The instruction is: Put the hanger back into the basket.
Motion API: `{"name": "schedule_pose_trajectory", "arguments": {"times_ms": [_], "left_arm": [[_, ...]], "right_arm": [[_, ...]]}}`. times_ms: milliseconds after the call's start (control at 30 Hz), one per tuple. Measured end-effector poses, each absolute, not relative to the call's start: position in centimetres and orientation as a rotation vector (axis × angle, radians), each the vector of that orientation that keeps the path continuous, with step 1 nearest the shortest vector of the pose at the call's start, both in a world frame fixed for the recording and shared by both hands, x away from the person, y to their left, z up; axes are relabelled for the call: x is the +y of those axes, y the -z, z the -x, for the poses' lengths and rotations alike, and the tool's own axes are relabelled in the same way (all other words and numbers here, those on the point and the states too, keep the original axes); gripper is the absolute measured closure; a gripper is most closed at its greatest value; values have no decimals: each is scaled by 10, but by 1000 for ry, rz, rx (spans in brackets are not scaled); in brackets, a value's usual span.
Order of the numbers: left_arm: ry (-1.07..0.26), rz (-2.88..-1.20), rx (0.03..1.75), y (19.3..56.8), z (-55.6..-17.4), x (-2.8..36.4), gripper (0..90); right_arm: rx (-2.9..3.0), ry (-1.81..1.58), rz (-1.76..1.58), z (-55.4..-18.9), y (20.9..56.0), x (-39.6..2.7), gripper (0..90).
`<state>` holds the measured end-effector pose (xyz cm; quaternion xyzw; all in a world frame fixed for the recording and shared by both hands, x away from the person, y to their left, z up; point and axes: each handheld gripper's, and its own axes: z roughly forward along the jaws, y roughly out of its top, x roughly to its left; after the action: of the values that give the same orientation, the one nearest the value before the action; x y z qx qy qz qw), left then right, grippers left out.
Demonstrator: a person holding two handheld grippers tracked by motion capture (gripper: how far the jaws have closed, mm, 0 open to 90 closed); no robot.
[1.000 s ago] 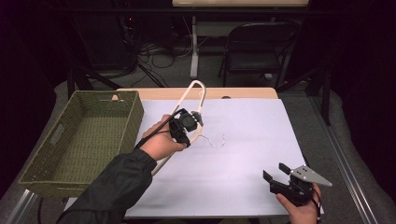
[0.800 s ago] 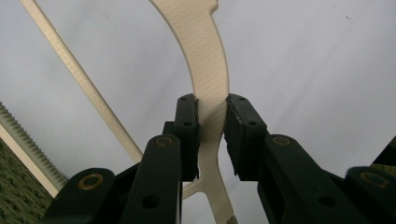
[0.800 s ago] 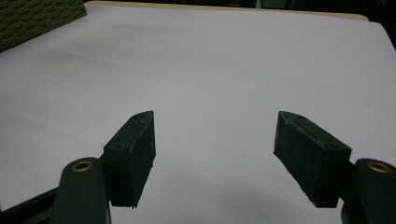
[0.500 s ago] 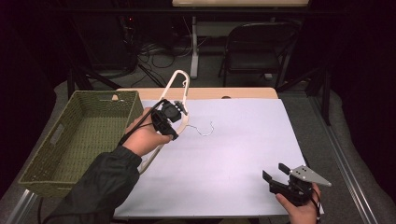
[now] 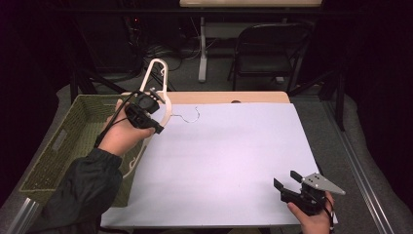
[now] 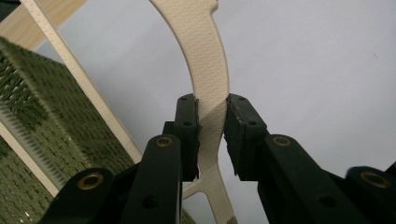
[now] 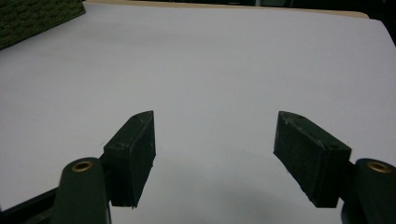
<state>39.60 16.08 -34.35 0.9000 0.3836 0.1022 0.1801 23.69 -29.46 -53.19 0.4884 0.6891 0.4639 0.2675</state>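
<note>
A cream plastic clothes hanger (image 5: pixel 158 78) with a thin metal hook (image 5: pixel 191 118) is lifted off the table at the left. My left gripper (image 5: pixel 152 111) is shut on one of its arms; in the left gripper view the pads pinch the cream arm (image 6: pixel 211 112) between them. The hanger tilts over the near edge of the green woven basket (image 5: pixel 63 141). My right gripper (image 5: pixel 287 181) rests at the table's near right corner, its jaws wide apart over bare white sheet (image 7: pixel 215 70) with nothing between them.
The white sheet (image 5: pixel 229 156) covers most of the wooden table (image 5: pixel 229 97). The basket stands at the table's left side. Behind the table are a dark folding chair (image 5: pixel 265 48), cables on the floor and a table leg (image 5: pixel 202 48).
My left hand has carried the hanger up and to the left, from the sheet toward the basket. The metal hook has left the sheet's middle. The right gripper has stayed put.
</note>
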Motion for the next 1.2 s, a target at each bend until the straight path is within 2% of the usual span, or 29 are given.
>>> {"name": "schedule_pose_trajectory", "arguments": {"times_ms": [467,1200], "left_arm": [[-222,-2317,1353,354,-415,231,754],[-121,-2064,1460,365,-405,295,754]], "right_arm": [[1853,-1254,-1322,-237,533,-294,291],[1866,-1246,-1324,-236,533,-293,291]]}}
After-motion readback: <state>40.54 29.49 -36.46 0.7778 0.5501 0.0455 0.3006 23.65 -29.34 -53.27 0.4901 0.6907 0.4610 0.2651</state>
